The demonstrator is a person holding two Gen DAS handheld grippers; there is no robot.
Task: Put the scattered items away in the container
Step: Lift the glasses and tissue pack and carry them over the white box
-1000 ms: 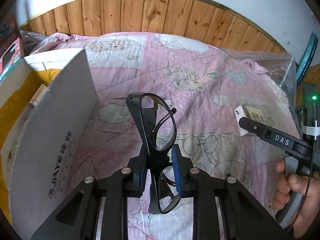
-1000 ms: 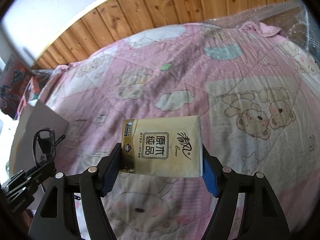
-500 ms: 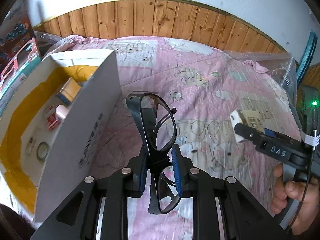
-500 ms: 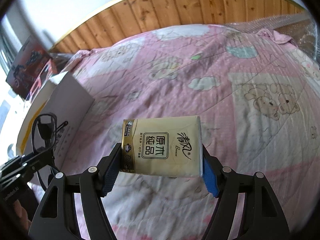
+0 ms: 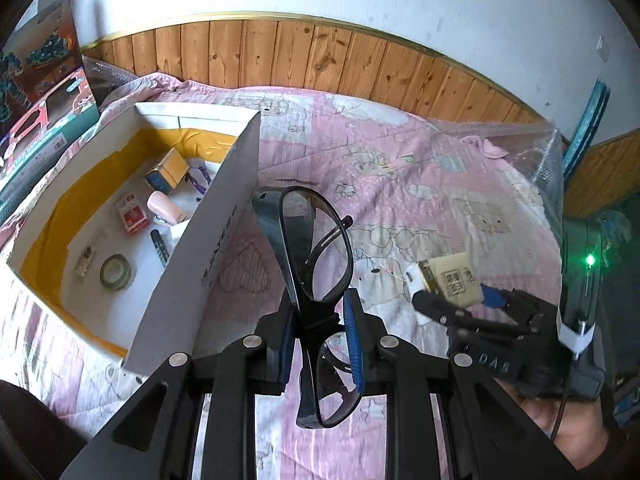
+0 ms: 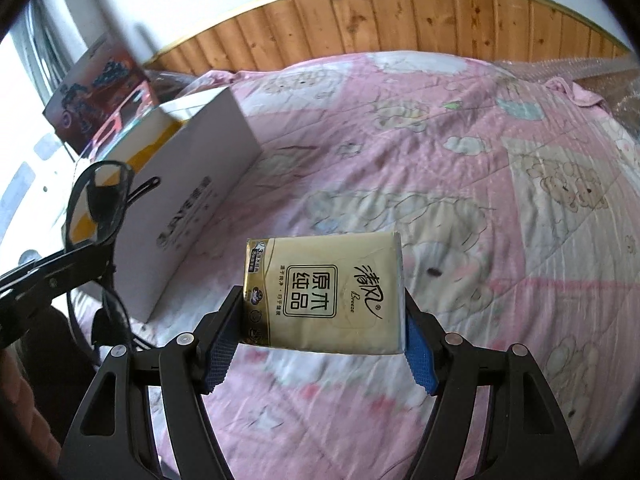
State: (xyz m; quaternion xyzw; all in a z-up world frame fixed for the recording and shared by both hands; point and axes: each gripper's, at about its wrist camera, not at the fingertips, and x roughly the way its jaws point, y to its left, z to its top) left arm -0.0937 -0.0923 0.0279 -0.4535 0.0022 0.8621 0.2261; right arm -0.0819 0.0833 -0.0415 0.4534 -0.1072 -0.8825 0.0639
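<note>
The box (image 5: pixel 224 216) is open on top, so a hand can go in from above. Its tall white wall stands between the glasses (image 5: pixel 316 264) and the inside. On the box floor lie a tape roll (image 5: pixel 116 272), a small red pack (image 5: pixel 132 214) and a pen (image 5: pixel 160 246), with bare floor around them. Beside the box, the pink blanket (image 6: pixel 440 168) is wide and bare.

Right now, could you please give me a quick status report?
Left gripper shut on glasses. Right gripper shut on tissue pack. Open box left; near wall between.
</note>
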